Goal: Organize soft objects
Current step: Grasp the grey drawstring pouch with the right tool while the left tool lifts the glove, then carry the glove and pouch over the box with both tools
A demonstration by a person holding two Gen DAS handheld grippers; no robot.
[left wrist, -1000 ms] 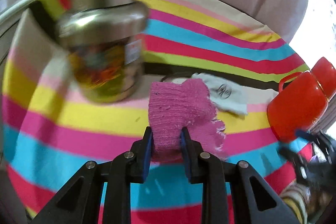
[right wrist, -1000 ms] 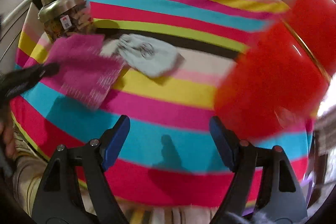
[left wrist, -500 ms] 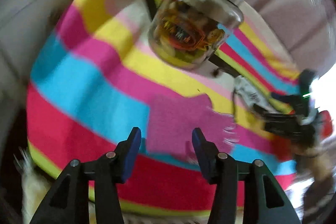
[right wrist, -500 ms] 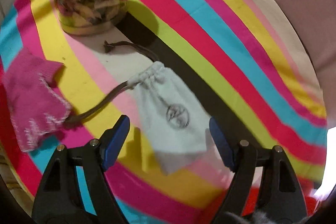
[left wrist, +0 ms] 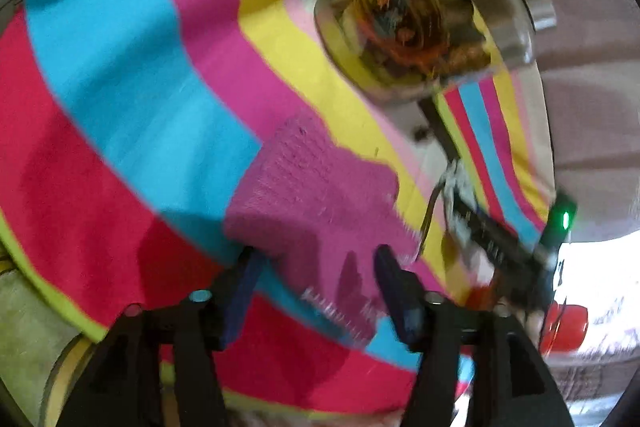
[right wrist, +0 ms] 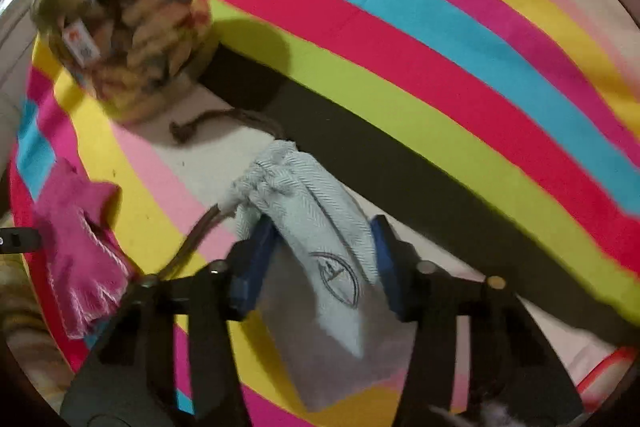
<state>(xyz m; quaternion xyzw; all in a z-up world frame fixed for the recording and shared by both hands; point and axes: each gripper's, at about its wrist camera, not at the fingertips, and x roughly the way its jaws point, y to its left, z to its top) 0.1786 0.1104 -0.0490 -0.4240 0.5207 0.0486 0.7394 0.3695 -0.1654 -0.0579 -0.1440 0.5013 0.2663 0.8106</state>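
Right now you are working both soft things at once on the striped table (right wrist: pixel 400 39). Your right hand-held gripper (right wrist: pixel 324 251) is straddling the pale drawstring pouch (right wrist: pixel 320 227), its blue pads (right wrist: pixel 256 259) standing on either side of the cloth just below the gathered neck; they are not yet pinching it, so the jaws are reading as open and, by my judgement, closing in for a grasp. Taking it near the neck looks sensible, since the bunched fabric gives more to hold than the flat body. The pouch's brown cord (right wrist: pixel 224 123) is trailing away toward the glass jar (right wrist: pixel 132 39), which is standing at the far left part of the table.

Your left hand-held gripper (left wrist: pixel 316 279) is hovering with its jaws spread over the pink knitted glove (left wrist: pixel 320 199), which is lying flat near the table's near edge, well short of the jar (left wrist: pixel 424 11) and beside the pouch. Nothing is being held there. A red container (left wrist: pixel 568 323) is peeking in at the right edge, partly hidden.
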